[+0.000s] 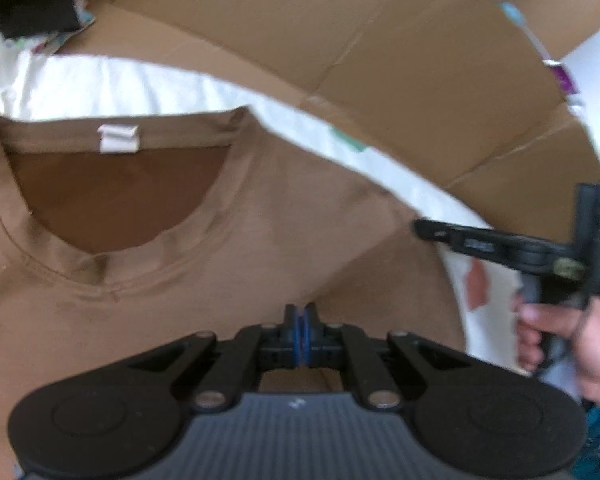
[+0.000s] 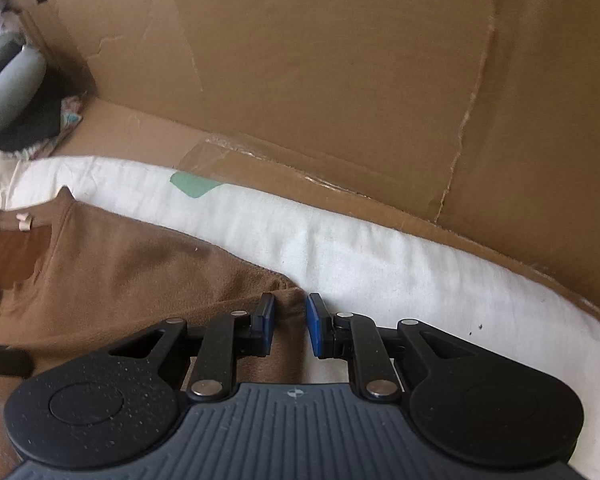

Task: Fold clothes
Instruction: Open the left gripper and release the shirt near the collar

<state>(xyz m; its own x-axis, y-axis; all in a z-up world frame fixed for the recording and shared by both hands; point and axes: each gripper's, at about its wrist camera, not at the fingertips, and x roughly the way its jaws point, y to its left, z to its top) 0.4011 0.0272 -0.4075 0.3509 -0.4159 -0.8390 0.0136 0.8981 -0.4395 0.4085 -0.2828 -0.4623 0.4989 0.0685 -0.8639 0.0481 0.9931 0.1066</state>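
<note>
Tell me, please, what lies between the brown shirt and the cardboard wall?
A strip of white sheet separates brown shirt from cardboard wall, clearest in the right wrist view.

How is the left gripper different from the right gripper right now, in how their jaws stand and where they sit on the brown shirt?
The left gripper has its jaws shut together; the right gripper has a gap between its blue pads. The left sits over the brown shirt below the collar; the right straddles the shirt's sleeve edge beside the white sheet. Both are black and angled down at the shirt.
</note>
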